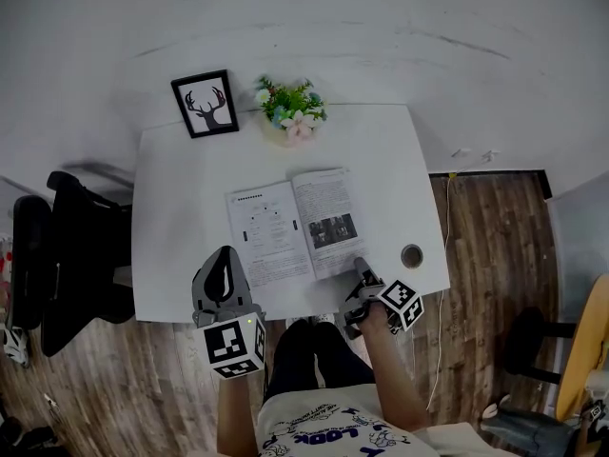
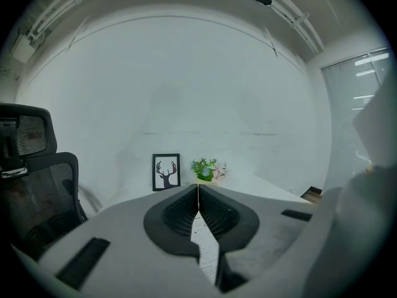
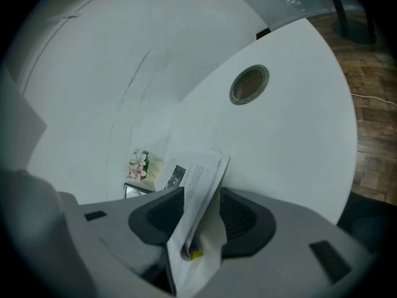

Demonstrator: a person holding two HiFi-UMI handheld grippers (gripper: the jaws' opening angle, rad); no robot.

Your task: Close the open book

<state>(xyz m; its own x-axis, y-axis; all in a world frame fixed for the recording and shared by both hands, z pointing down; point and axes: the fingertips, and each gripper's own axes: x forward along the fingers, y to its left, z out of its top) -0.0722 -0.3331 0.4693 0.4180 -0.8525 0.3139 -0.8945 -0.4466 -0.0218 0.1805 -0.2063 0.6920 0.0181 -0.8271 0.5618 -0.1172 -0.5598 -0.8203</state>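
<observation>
Left tool (image 1: 226,253) closed, right tool (image 1: 361,265) wide around book (image 1: 276,231) pages; flowers (image 1: 290,108) in pot (image 1: 288,134) beyond.

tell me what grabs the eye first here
An open book lies in the middle of the white table, and the right gripper has the book's near right corner between its fingers. At the table's far edge stand a framed deer picture and a small pot of flowers.
</observation>
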